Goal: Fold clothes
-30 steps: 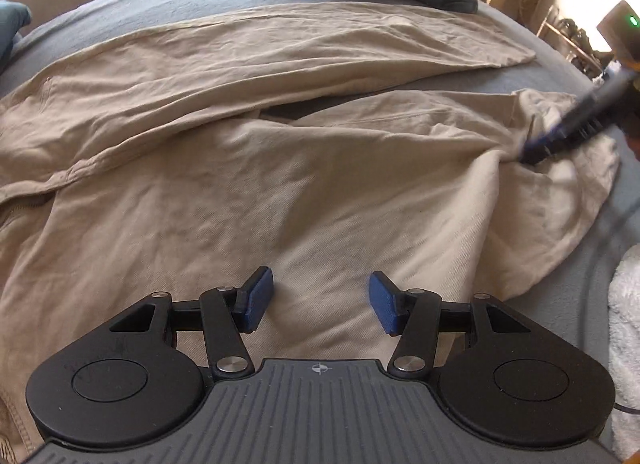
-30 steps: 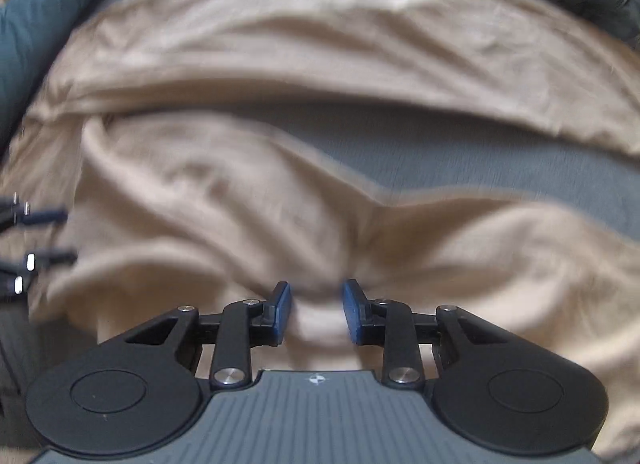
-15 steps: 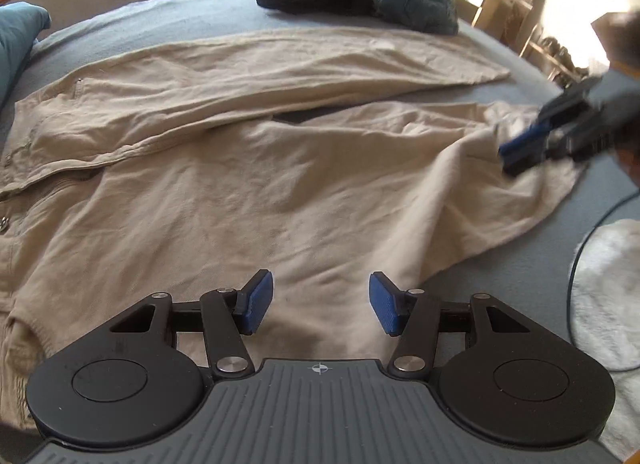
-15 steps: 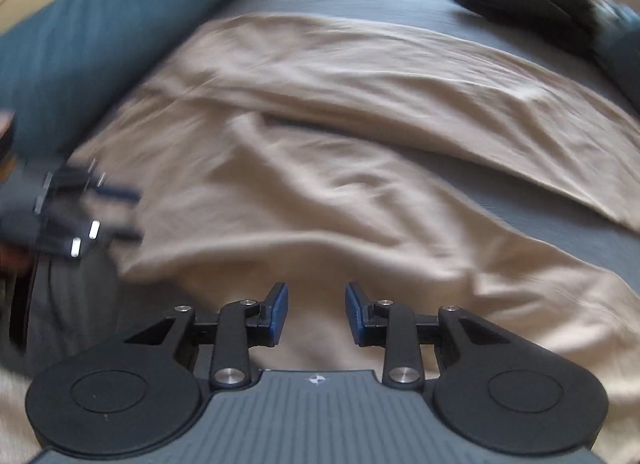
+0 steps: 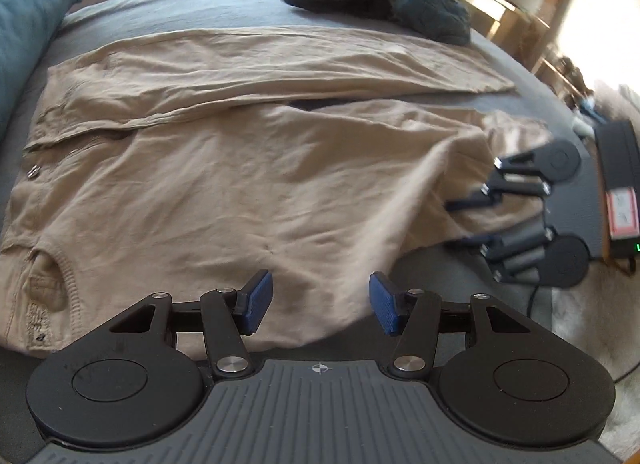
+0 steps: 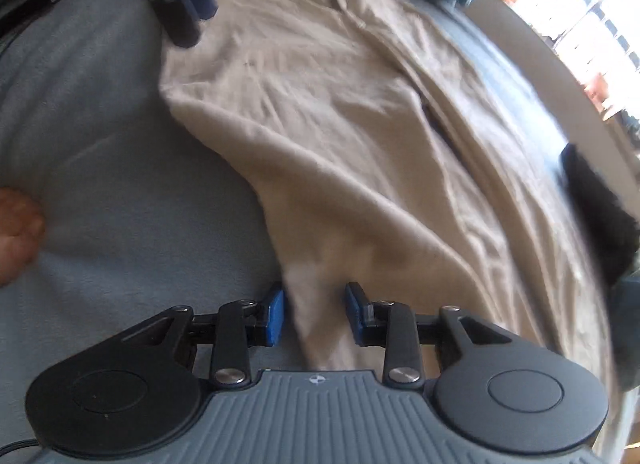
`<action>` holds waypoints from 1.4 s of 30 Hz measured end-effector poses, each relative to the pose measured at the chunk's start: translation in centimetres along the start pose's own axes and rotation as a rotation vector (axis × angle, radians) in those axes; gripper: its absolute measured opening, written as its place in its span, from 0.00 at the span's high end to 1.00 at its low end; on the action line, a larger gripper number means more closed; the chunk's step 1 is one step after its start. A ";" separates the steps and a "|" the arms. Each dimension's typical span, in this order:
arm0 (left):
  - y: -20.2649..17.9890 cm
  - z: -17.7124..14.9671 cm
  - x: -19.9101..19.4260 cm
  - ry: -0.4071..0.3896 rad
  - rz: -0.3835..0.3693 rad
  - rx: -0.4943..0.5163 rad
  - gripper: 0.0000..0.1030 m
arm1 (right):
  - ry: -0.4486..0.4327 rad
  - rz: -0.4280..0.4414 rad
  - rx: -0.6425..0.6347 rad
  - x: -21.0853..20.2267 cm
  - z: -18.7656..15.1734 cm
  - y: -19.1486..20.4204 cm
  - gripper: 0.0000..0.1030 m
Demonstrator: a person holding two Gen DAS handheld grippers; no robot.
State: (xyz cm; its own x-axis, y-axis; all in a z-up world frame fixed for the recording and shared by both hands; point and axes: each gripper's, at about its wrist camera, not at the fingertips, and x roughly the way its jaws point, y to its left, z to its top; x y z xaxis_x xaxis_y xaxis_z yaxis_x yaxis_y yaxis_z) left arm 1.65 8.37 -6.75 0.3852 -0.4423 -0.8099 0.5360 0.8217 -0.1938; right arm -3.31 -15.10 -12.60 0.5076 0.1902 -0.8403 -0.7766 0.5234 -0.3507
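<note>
Item: tan trousers (image 5: 224,184), one pair, spread flat across a grey bed (image 5: 168,16). The waistband, with zip fly and metal button, lies toward the teal pillow (image 5: 24,36); the two legs run away from it, the far leg laid straight, the near leg rumpled and bunched at its hem end. A strip of grey cover is shown between the legs.

Handling, as judged: thin woven cloth, light, limp, wrinkling readily; no stiffness is expected except at the waistband, pocket seams and hems. A pinch on a single layer is likely to drag and stretch. Hold is best taken at a hem edge and at the waistband or side seam, where the doubled cloth gives the pads something to bite.

Left tool (image 5: 318,304): released, blue pads set wide apart, held over the near edge of the seat; nothing is gripped.

Right tool (image 6: 316,314): released, pads apart, a ridge of the near leg's edge lying between them but not clamped.

Also recorded: dark clothes (image 5: 376,0) heaped at the bed's far corner, well apart from the trousers.
</note>
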 end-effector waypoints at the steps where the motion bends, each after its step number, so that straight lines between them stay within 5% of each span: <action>1: -0.5 -0.2 0.3 0.007 0.001 0.023 0.48 | 0.002 0.001 0.035 0.1 0.0 -0.4 0.89; 3: -1.0 -0.4 1.0 0.021 0.001 0.034 0.48 | 0.016 0.018 0.110 -0.1 0.0 -1.2 0.98; 10: 1.8 1.4 0.6 -0.038 -0.015 -0.109 0.48 | 0.114 0.242 0.251 -2.8 -1.6 -2.2 0.98; 17: 3.7 4.6 4.0 -0.092 0.063 -0.175 0.48 | 0.196 0.483 0.283 -3.0 -2.0 -1.5 0.98; 20: 4.1 5.6 5.6 -0.104 0.093 -0.184 0.48 | 0.245 0.485 0.236 -2.2 -1.6 -0.9 0.94; 22: 4.2 5.9 6.0 -0.126 0.127 -0.178 0.48 | 0.260 0.520 0.258 -2.6 -1.3 -1.6 0.70; 23: 4.1 6.1 6.0 -0.145 0.148 -0.164 0.48 | 0.259 0.542 0.263 -3.0 -1.2 -2.1 0.67; 28: 3.5 7.2 6.3 -0.226 0.240 -0.051 0.48 | 0.085 0.655 0.289 -7.7 0.0 -7.1 0.64; 35: 0.8 9.2 9.2 -0.282 0.292 0.140 0.53 | -0.091 0.223 0.510 -4.8 1.5 -16.3 0.65; 38: -0.3 9.5 10.7 -0.269 0.317 0.229 0.60 | -0.086 0.013 0.457 -1.6 2.3 -17.8 0.68; 42: -0.9 9.5 11.9 -0.244 0.322 0.283 0.62 | -0.094 -0.059 0.358 2.3 3.8 -18.3 0.68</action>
State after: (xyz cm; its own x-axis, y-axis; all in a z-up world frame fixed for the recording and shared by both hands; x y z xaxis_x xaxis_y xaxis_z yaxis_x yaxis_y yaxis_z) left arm 12.87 -1.08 -11.01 0.7114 -0.2812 -0.6441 0.5308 0.8156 0.2302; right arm 13.49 -21.02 -6.57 0.5924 0.2174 -0.7757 -0.5737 0.7899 -0.2167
